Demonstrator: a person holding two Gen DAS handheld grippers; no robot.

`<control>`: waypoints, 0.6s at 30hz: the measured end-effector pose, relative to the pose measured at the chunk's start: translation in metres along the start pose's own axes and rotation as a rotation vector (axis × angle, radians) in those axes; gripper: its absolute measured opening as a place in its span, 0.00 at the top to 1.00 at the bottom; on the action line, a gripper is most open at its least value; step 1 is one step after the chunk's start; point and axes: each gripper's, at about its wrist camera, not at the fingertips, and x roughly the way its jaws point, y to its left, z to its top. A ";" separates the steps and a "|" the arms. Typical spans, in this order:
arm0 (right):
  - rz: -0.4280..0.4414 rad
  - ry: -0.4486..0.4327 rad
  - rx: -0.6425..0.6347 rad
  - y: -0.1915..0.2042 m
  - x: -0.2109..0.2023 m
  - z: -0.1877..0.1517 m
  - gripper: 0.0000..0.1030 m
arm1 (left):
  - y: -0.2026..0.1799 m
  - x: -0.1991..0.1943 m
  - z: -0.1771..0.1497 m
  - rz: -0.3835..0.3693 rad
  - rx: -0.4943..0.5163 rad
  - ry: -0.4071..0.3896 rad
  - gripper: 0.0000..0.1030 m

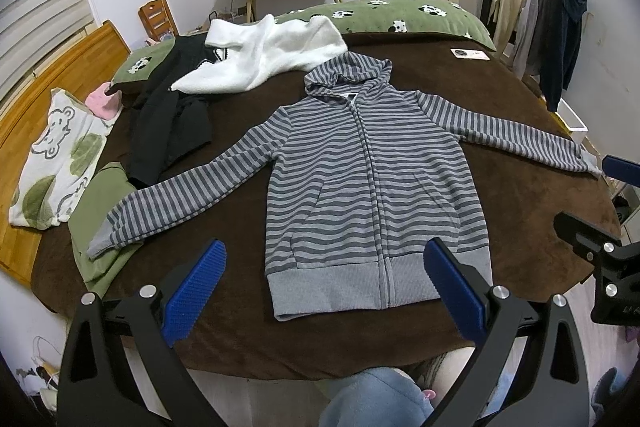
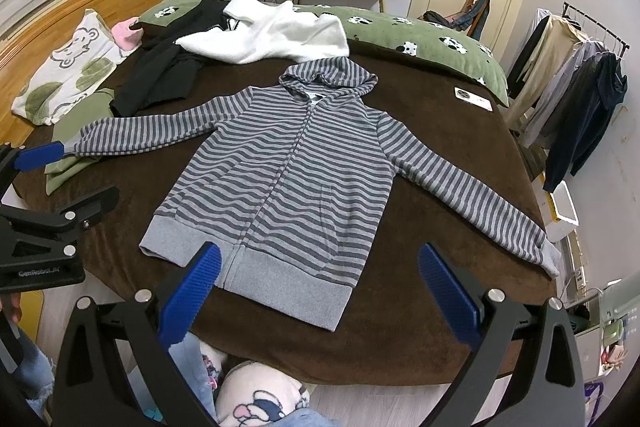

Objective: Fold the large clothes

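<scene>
1. Far left of the bed [image 1: 248, 347]: a bear-print pillow [image 1: 56, 163] lies against the wooden headboard [image 1: 48, 99], with a pink item [image 1: 105, 103] beside it and an olive-green garment [image 1: 102, 223] at the edge of the brown bedspread.
2. Left gripper [image 1: 326, 291]: its blue pads [image 1: 194, 291] are spread wide apart, released, holding nothing. It hovers over the near edge of the bed, above the hem of the striped hoodie [image 1: 360, 179], without visible contact.
3. Upper left of centre: a black garment [image 1: 172, 123] lies rumpled, and a white fleece garment [image 1: 264, 55] partly overlaps it.
4. Centre: the striped hoodie lies flat, front up, zipped, hood pointing away from the cameras, both sleeves stretched outward. Its left-hand cuff rests on the olive-green garment.
5. Behind it: a green panda-print duvet [image 1: 400, 15] is bunched along the far side of the bed.
6. Right gripper [image 2: 320, 293]: its blue pads [image 2: 448, 295] are likewise wide apart and empty. One pad appears above the hoodie's hem near the zip; the other appears above bare bedspread.
7. Right of the hoodie: a small flat card [image 1: 470, 54] lies on the bedspread near the duvet.
8. Far right: a clothes rack [image 1: 540, 11] carries hanging garments beside the bed.
</scene>
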 end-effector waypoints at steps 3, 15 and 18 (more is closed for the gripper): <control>0.000 0.001 -0.004 0.000 0.001 0.001 0.05 | 0.000 -0.001 0.000 -0.001 -0.006 -0.001 0.06; 0.004 0.001 -0.006 -0.001 0.001 0.002 0.05 | 0.000 -0.002 -0.002 0.000 -0.008 -0.002 0.06; 0.003 0.002 -0.007 -0.001 0.001 0.002 0.05 | 0.001 -0.001 -0.002 0.000 -0.012 0.002 0.06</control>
